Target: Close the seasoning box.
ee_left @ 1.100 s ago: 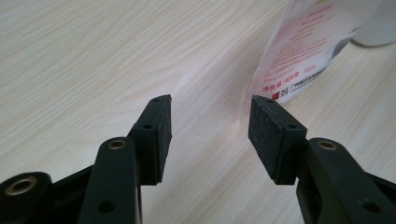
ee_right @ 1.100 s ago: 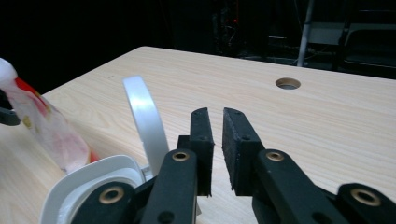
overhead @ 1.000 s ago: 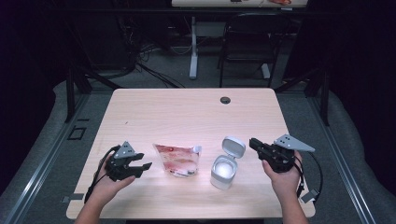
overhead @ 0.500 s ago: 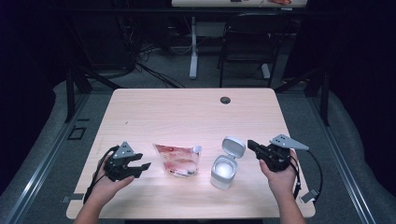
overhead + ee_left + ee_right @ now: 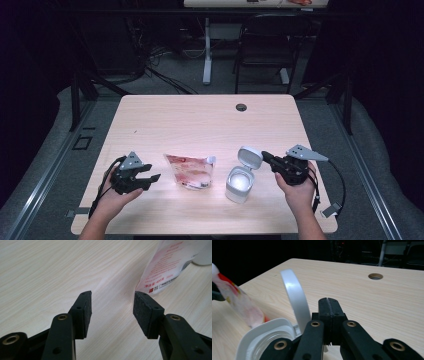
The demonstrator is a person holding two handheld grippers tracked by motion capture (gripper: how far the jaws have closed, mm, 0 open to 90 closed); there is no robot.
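**Both our grippers at the near edge, pouch and open container between them**

Nearest to us, our left gripper [image 5: 145, 179] rests low over the table [image 5: 200, 125] with its jaws spread wide and nothing between them; in the left gripper view its pads [image 5: 86, 312] frame bare wood, and the corner of the refill pouch [image 5: 166, 267] lies just beyond the far pad. Our right gripper [image 5: 266, 157] has its jaws pressed flat together, holding nothing; they have just been closing, with nothing caught in them. Its tips sit just beside the raised lid [image 5: 250, 156] of the white container [image 5: 239, 184], and in the right gripper view that lid [image 5: 295, 298] stands upright just to the left of the shut jaws; whether they touch it we cannot tell. The pouch [image 5: 192, 171] lies flat between our two grippers, close beside the container. Farther off, a round cable hole [image 5: 241, 107] sits near the table's far edge, and beyond it a chair [image 5: 262, 45] stands on the floor
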